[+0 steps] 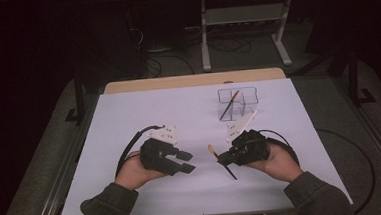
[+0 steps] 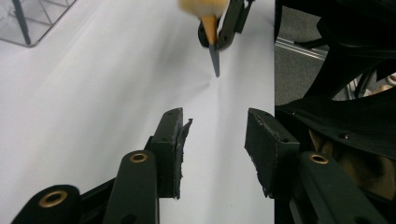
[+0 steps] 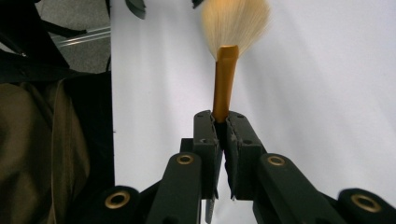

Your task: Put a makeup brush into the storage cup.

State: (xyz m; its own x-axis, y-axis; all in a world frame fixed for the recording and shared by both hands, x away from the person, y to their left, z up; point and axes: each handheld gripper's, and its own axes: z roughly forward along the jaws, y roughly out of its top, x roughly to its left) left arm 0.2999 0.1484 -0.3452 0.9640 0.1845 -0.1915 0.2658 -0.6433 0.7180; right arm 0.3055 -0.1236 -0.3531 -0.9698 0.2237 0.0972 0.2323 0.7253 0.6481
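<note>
Right claw (image 3: 223,122): clamped on brush (image 3: 224,88) at the gold collar, bristles ahead, dark handle trailing behind. Likely light, stiff in the stem, soft at the tip; best held by collar. Left claw (image 2: 214,140): open, empty, opposite. Clear organiser (image 1: 237,103) beyond.

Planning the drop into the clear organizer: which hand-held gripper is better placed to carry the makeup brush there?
Right. The right hand-held gripper is shut on the makeup brush, nearer the clear organizer; the left hand-held gripper is open, holding nothing.
</note>
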